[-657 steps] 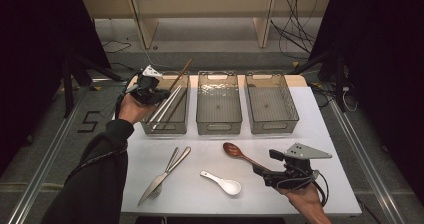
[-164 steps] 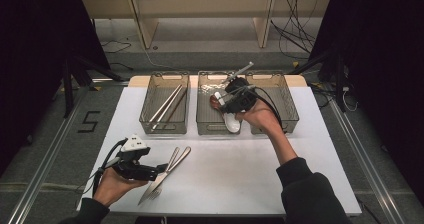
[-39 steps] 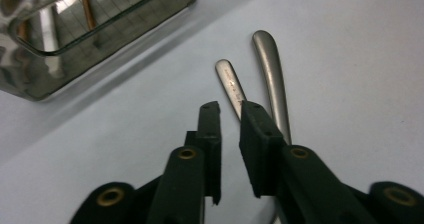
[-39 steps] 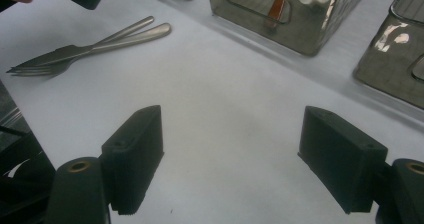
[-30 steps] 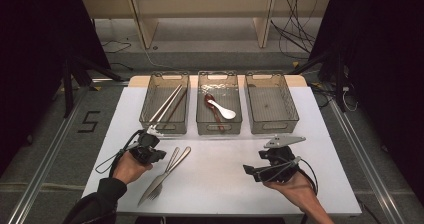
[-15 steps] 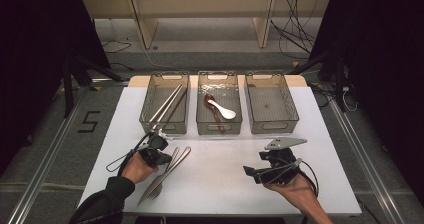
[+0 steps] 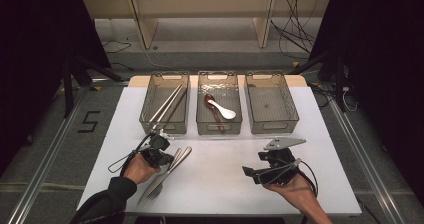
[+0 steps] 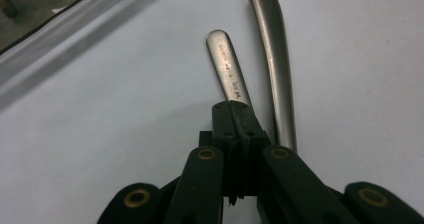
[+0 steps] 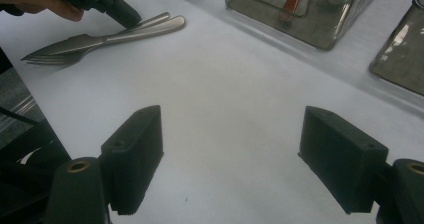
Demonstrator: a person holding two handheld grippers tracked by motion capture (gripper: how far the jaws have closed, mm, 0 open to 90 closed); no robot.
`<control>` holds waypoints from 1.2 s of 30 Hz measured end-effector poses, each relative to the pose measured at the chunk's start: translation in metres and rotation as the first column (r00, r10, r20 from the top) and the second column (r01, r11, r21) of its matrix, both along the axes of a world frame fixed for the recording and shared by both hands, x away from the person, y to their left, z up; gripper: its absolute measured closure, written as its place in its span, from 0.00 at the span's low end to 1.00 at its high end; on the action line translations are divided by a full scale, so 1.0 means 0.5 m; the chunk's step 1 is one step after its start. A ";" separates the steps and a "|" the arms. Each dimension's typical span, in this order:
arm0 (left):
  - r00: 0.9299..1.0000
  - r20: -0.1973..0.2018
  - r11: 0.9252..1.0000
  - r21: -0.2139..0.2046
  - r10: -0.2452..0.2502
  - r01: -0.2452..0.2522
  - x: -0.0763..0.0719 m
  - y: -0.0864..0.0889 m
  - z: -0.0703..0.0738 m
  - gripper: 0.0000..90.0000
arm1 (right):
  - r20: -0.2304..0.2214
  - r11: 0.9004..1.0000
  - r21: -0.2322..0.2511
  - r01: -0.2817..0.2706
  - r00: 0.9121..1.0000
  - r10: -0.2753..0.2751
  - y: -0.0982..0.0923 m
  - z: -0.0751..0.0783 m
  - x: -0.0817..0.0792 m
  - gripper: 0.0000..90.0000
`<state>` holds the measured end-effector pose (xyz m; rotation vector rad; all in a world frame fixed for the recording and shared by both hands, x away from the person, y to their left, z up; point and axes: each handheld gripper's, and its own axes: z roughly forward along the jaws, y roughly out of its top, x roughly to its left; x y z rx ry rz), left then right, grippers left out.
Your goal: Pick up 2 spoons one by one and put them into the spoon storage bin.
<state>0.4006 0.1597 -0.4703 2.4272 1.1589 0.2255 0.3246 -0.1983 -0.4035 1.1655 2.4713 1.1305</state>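
Since half a second ago, the left tool [image 7: 167,154] has edged a little up the desk [image 7: 220,184] toward the handle ends of the cutlery, while the right tool [image 7: 250,173] has kept its place. Now the left tool has its jaws pressed together, pinching the handle of the fork [image 8: 229,69] near its end; the left gripper view shows the stamped handle running out from between the closed tips. Just beside it, touching or nearly so, lies the table knife [image 8: 274,49], its longer rounded handle reaching past the fork's. Both pieces rest flat on the white desk at the left front, tines and blade pointing toward the person. The right tool hovers over bare desk at the right front, its jaws spread wide with nothing between them. Along the far edge stand three clear bins: the left bin [image 7: 150,121] holds chopsticks [image 7: 167,104], the middle bin [image 7: 200,124] a brown spoon [image 7: 212,106] and a white spoon [image 7: 224,113], and the right bin [image 7: 292,116] stands beside them.
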 end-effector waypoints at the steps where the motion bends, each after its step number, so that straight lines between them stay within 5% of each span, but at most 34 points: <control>1: 1.000 -0.005 1.000 -0.010 -0.005 0.005 -0.002 -0.003 0.000 0.99 | 0.001 1.000 -0.001 0.001 1.000 -0.001 0.000 0.000 0.000 0.29; 19: 0.987 0.026 0.987 0.005 -0.160 0.160 -0.022 -0.065 0.001 0.99 | -0.006 1.000 0.002 0.001 1.000 -0.001 -0.001 0.002 0.000 0.29; 30: 0.989 0.041 0.990 -0.011 -0.143 0.143 -0.010 -0.083 -0.002 0.99 | -0.005 1.000 0.002 0.001 1.000 -0.001 -0.001 0.002 -0.001 0.29; 36: 0.985 0.044 0.985 -0.030 -0.168 0.170 -0.011 -0.091 -0.003 0.99 | -0.006 1.000 0.000 0.001 1.000 -0.001 -0.002 0.001 0.001 0.29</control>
